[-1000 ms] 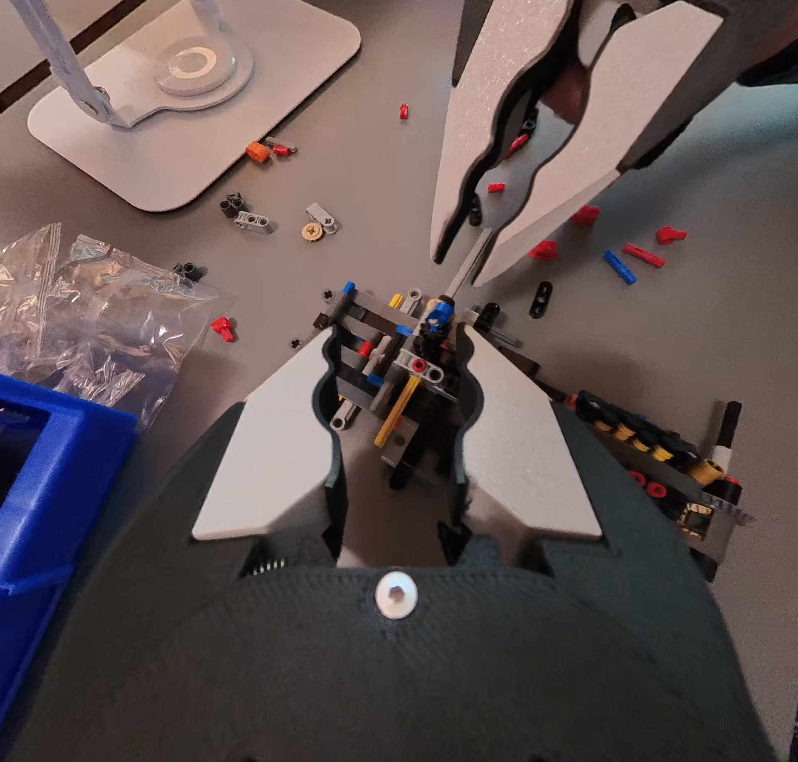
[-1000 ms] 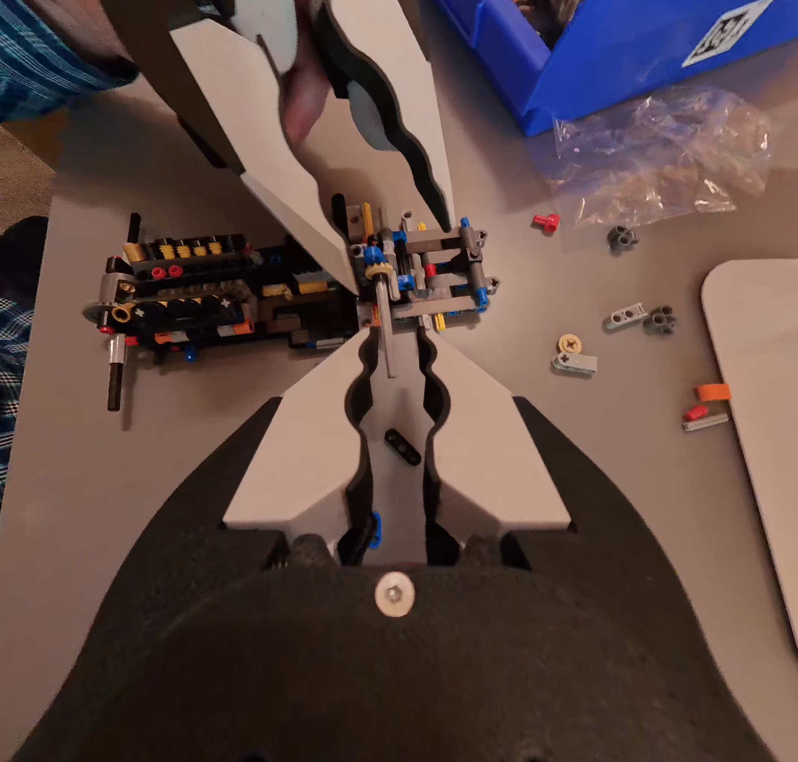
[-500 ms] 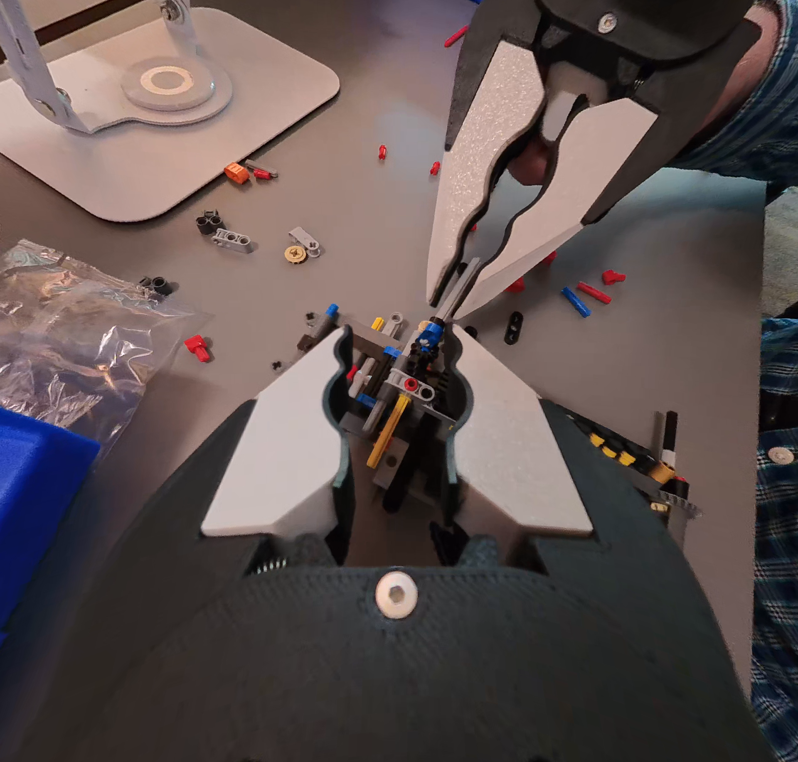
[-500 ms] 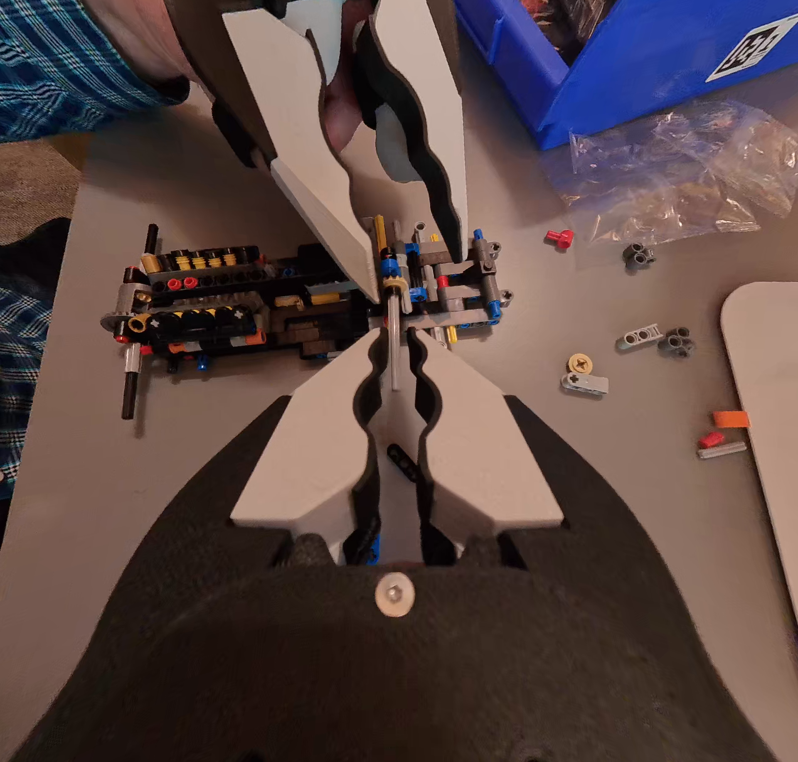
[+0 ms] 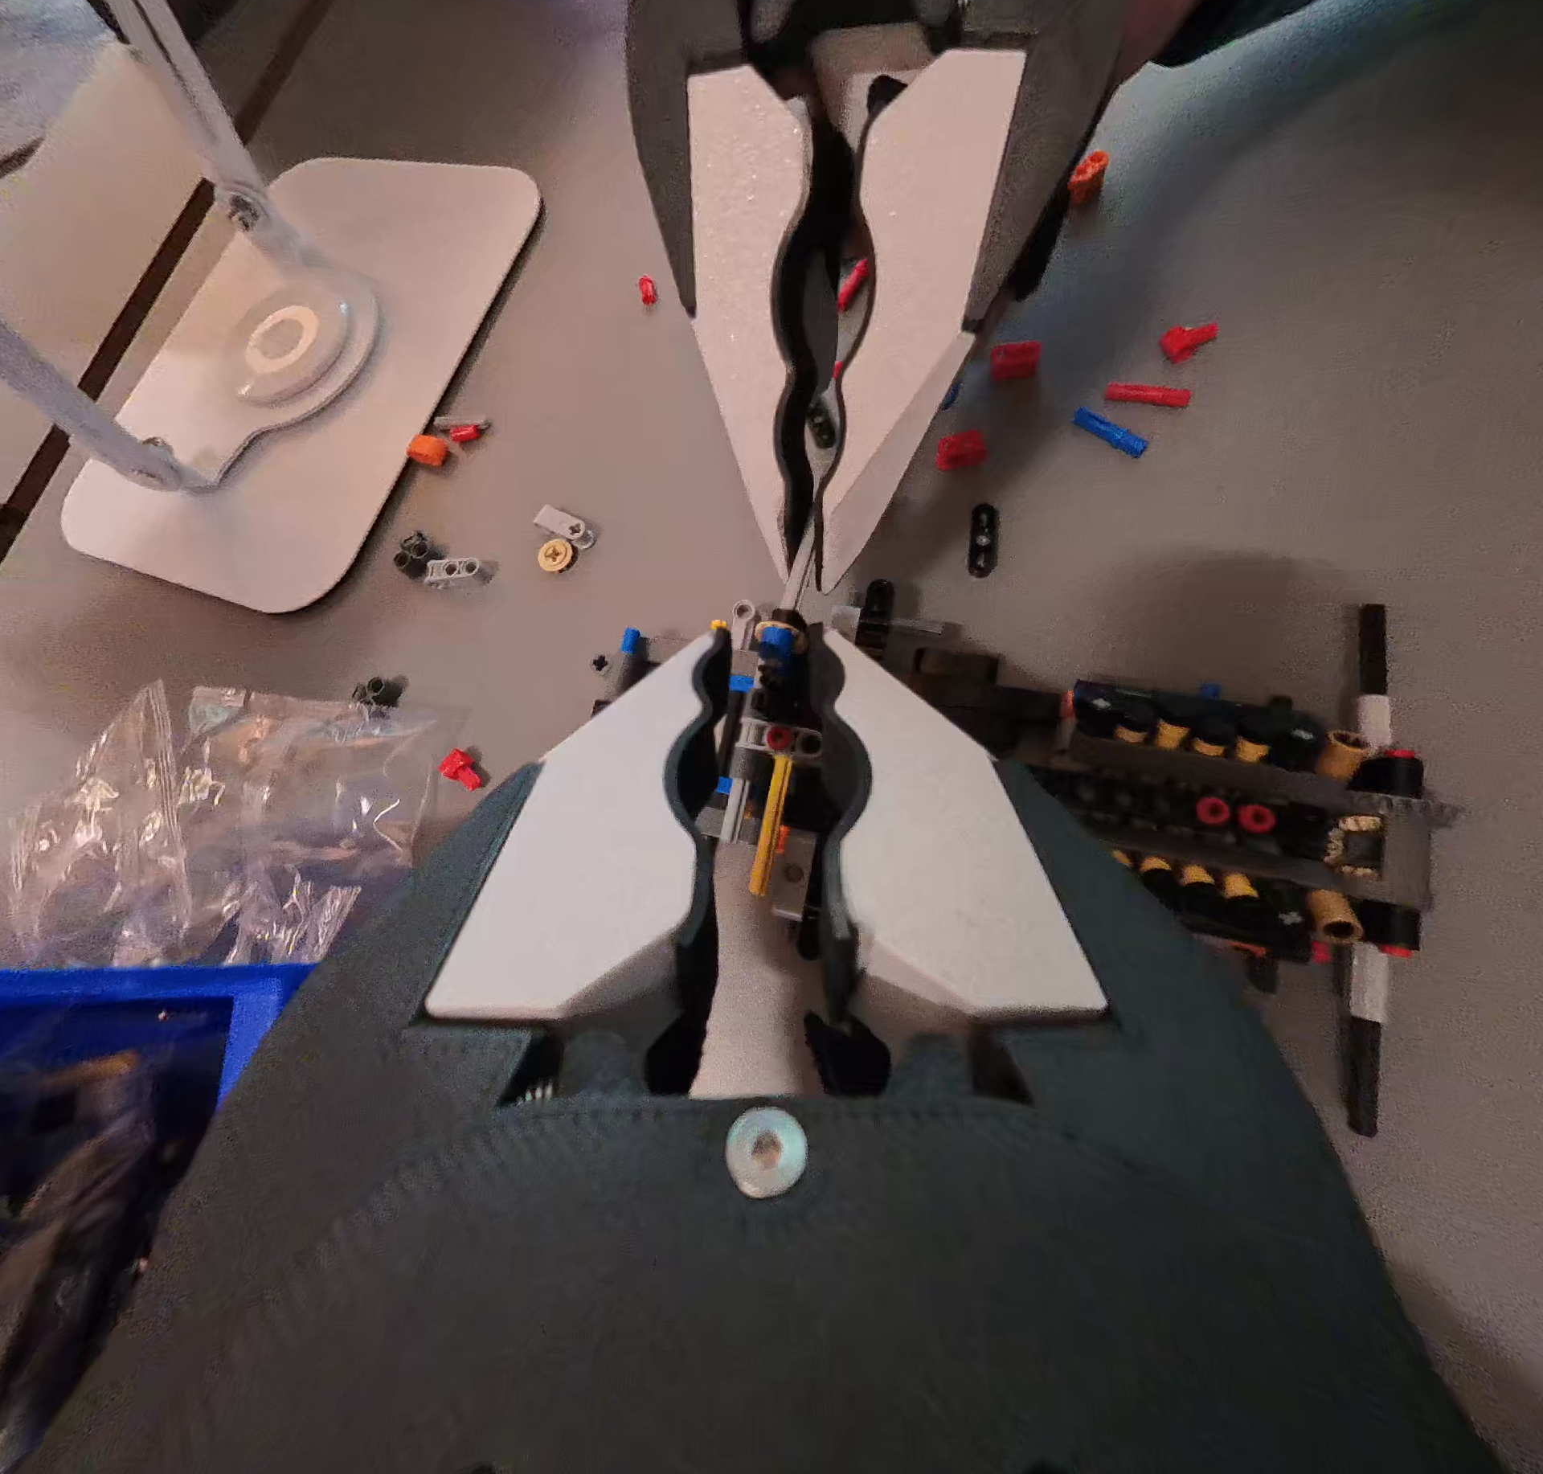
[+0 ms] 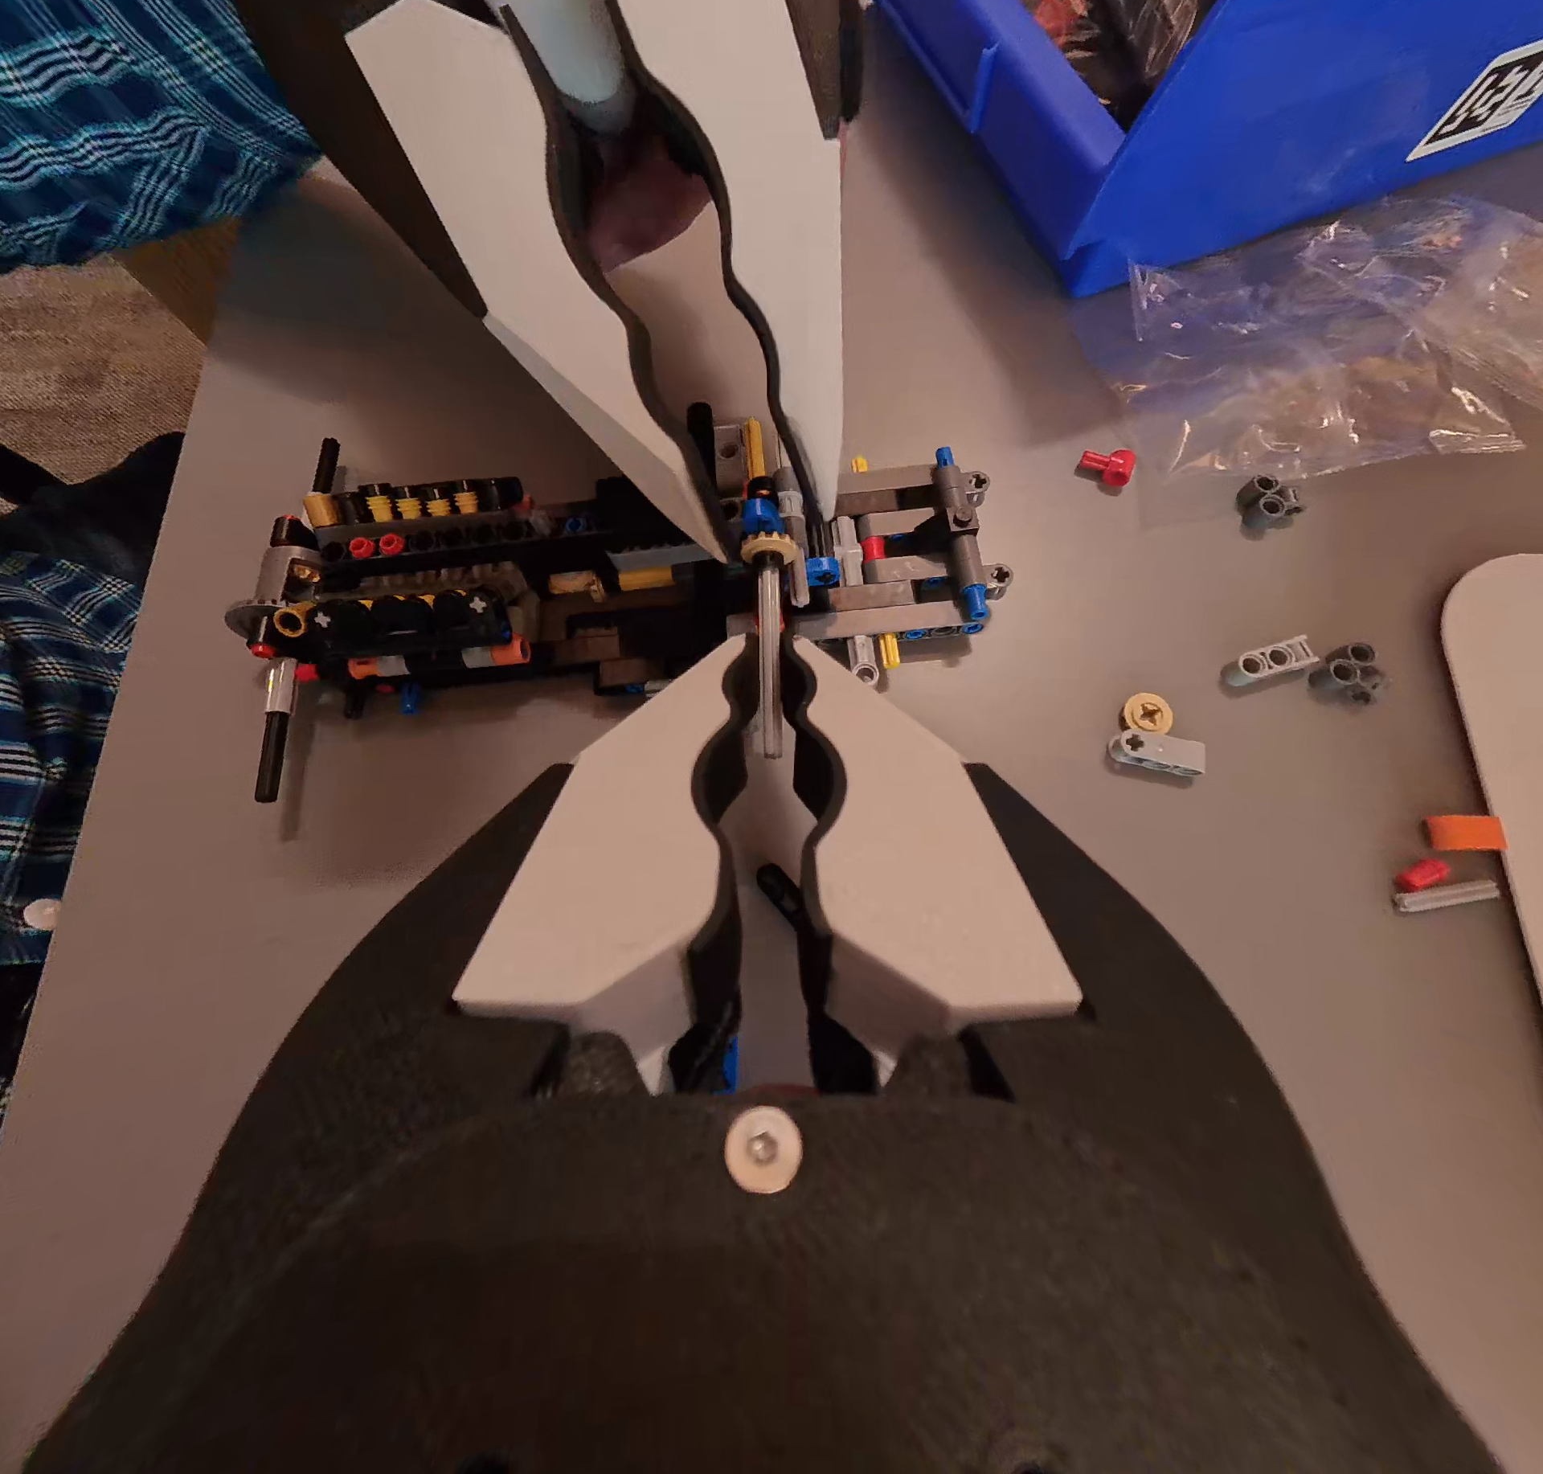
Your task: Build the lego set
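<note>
A long black and grey lego assembly (image 6: 467,590) lies on the grey table; it also shows in the left wrist view (image 5: 1211,808). My left gripper (image 5: 772,641) is shut on the assembly's middle section, with a yellow axle (image 5: 772,816) between its fingers. My right gripper (image 6: 770,651) is shut on a thin grey axle (image 6: 768,682). The axle runs into a tan gear (image 6: 764,553) and a blue piece on the assembly. The two grippers face each other tip to tip across the assembly.
Loose red pieces (image 5: 1014,361), a blue pin (image 5: 1106,432), a black link (image 5: 983,528) and grey connectors (image 6: 1269,666) lie scattered on the table. A blue bin (image 6: 1252,123), clear plastic bags (image 6: 1336,332) and a white stand base (image 5: 334,348) lie around them. A plaid sleeve (image 6: 125,98) is at the left. My left and right fingertips are right by each other. The black link (image 5: 983,528) lies around 7 centimeters away from my right fingertips.
My left gripper's fingers have closed in tighter on the assembly. My right gripper, still holding the axle, has swung round to line up straight opposite the left one.
</note>
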{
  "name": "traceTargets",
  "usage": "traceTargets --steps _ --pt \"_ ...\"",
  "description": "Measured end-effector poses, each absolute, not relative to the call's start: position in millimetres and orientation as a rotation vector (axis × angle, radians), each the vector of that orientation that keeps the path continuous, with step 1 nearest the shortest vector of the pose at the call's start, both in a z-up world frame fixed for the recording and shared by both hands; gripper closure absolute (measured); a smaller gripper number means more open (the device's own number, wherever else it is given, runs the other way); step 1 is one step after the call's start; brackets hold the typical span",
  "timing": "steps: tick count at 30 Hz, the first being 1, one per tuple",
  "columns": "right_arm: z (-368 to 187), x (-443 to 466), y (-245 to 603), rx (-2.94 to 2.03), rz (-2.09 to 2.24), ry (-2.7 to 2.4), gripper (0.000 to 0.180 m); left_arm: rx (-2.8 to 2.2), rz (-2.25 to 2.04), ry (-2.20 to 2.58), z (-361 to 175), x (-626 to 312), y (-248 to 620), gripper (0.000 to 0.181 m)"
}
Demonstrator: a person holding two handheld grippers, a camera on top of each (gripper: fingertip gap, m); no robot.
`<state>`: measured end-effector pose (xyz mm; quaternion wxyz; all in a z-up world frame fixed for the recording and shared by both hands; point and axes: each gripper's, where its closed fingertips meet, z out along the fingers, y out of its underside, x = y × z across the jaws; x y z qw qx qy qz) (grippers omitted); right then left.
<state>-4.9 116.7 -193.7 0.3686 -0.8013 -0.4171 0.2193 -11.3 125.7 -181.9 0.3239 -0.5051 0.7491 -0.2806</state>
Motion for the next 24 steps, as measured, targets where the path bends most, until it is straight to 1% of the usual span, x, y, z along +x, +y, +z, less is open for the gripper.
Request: traceTargets --steps 4,10,24 --pt "-193.4 -5.1 117.0 -2.057 0.600 -1.059 0.179 -1.299 -0.744 2.028 -183.8 -11.5 124.2 0.171" --pt "-192.6 -5.6 117.4 -2.038 0.624 -1.067 0.178 -1.323 -0.808 2.074 -184.3 -12.1 124.4 0.171" --pt "-193.3 -2.4 120.1 -1.946 0.532 -1.131 0.179 -1.442 -1.019 2.058 -184.7 -9.8 125.1 0.173"
